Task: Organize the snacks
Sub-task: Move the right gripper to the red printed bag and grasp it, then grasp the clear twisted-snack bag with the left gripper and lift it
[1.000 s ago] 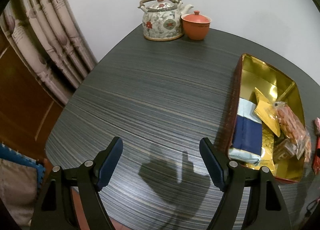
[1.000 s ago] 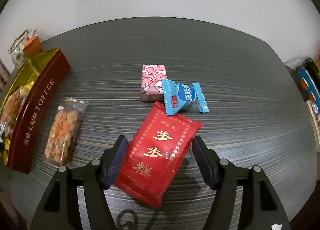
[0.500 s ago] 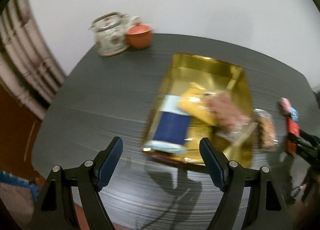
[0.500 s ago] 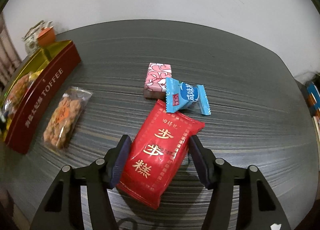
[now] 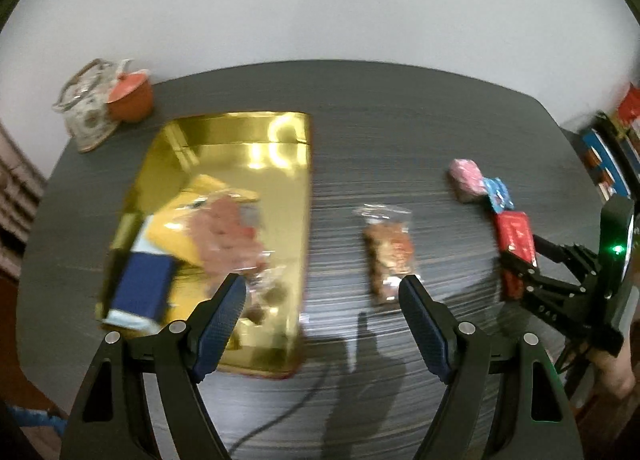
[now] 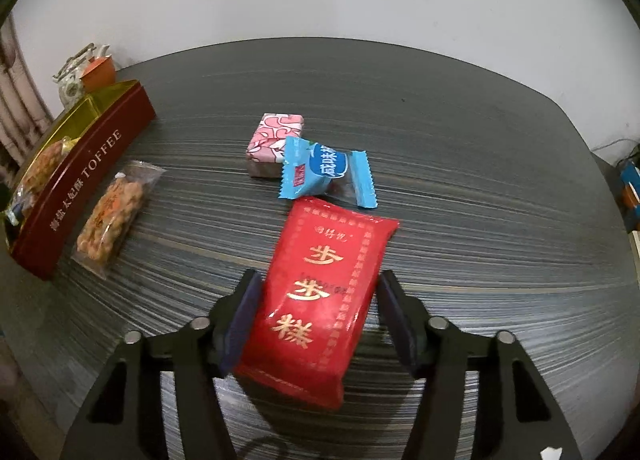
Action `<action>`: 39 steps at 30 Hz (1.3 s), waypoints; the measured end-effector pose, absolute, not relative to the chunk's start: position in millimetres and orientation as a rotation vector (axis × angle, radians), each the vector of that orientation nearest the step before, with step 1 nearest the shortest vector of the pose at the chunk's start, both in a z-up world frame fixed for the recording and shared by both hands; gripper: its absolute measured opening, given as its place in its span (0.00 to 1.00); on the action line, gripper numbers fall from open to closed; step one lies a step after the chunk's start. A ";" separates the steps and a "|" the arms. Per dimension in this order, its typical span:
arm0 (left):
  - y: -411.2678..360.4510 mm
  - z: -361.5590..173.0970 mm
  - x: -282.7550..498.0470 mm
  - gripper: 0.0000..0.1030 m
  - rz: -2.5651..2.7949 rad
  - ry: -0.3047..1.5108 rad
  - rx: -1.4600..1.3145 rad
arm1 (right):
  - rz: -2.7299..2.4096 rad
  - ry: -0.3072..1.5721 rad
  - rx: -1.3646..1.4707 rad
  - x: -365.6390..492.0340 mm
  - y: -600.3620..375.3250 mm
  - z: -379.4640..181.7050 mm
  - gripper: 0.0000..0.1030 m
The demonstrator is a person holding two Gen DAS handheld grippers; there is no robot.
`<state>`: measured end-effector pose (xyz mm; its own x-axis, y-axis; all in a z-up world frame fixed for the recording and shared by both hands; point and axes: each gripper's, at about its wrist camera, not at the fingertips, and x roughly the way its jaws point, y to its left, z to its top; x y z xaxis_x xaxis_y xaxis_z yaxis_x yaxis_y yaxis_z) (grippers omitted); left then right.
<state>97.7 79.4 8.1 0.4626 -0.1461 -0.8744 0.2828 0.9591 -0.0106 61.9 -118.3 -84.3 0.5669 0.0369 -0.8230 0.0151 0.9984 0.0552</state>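
A red snack packet (image 6: 320,292) with gold characters lies on the dark table between the jaws of my right gripper (image 6: 316,300). Those jaws are closing: the left pad meets the packet's edge and a sliver of gap shows at the right pad. Just beyond it lie a blue candy (image 6: 324,172) and a pink wrapped block (image 6: 276,136). A clear packet of nut brittle (image 5: 390,256) lies beside the gold-lined toffee tin (image 5: 224,132), which holds a blue packet (image 5: 142,288) and yellow ones. My left gripper (image 5: 320,300) hangs open above the tin's right wall, with nothing in it.
A flowered teapot (image 5: 86,112) and an orange lidded cup (image 5: 130,100) stand at the table's far left corner by the wall. The tin's red outer wall (image 6: 100,164) reads TOFFEE. A curtain hangs at the left; shelves with boxes stand off the right edge.
My left gripper swept right, from bare table to above the tin's right edge, bringing the loose snacks and right gripper into view. The right jaws narrowed around the red packet.
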 end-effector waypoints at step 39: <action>15.2 -76.3 135.4 0.43 -0.289 1.174 0.157 | -0.010 0.875 0.053 58.7 -171.5 -87.1 0.53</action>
<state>135.4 15.2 -76.3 0.3552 -0.1413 -0.9240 0.3044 0.9521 -0.0286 58.7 -171.5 -87.1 0.6411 0.0132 -0.7673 0.0299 0.9987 0.0422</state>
